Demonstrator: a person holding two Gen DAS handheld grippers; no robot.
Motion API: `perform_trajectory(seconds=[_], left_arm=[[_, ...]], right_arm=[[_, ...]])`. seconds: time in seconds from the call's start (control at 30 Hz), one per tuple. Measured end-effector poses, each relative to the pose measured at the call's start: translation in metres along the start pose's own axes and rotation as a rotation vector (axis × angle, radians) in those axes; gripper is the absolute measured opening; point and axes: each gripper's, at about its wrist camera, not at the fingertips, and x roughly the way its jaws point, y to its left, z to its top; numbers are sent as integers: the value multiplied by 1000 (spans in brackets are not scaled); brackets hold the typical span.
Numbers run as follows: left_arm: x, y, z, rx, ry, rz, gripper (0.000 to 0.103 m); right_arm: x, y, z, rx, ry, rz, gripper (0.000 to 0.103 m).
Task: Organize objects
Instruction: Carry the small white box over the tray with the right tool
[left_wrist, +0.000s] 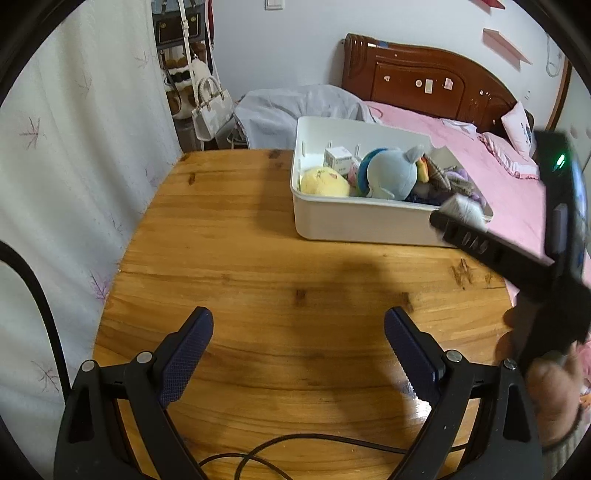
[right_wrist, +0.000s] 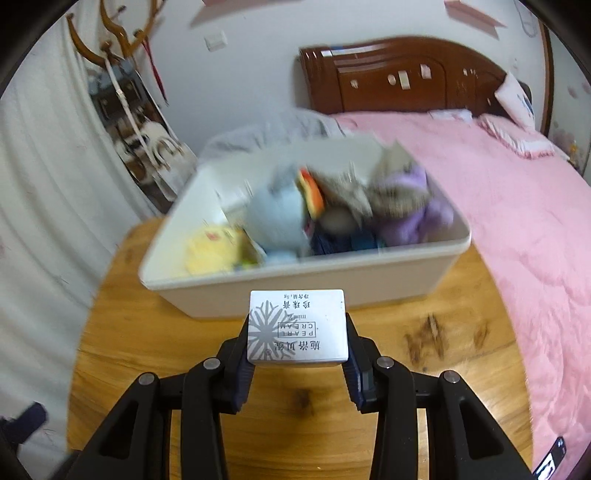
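Silver and boxy, the carton printed "PEARL CREAM" sits clamped between the fingers of the right gripper, held above the table just short of the bin's near wall; its label reads upside down from the right wrist view. The white bin stands on the table's far right part, beside the pink bed; inside it lie a yellow plush at the left end, a blue plush in the middle, a small white box behind them and purple and grey soft things toward the right — much of this is blurred in the right wrist view. The left gripper hangs over bare wood with its fingers wide apart, gripping nothing; a black cable curls on the table below it. From the left wrist view the right gripper's dark body crosses the bin's near right corner.
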Motion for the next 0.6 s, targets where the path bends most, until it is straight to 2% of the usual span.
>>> perform_trajectory(seconds=[0.2, 0.37, 0.6], left_arm=[[-24, 3, 19, 0, -86, 17, 95], [-40, 5, 35, -15, -132, 1, 95], [-48, 7, 51, -34, -153, -5, 95]], right_arm=[[-27, 28, 56, -39, -111, 15, 41], [-45, 40, 93, -47, -202, 14, 41], [-46, 44, 144, -5, -279, -2, 41]])
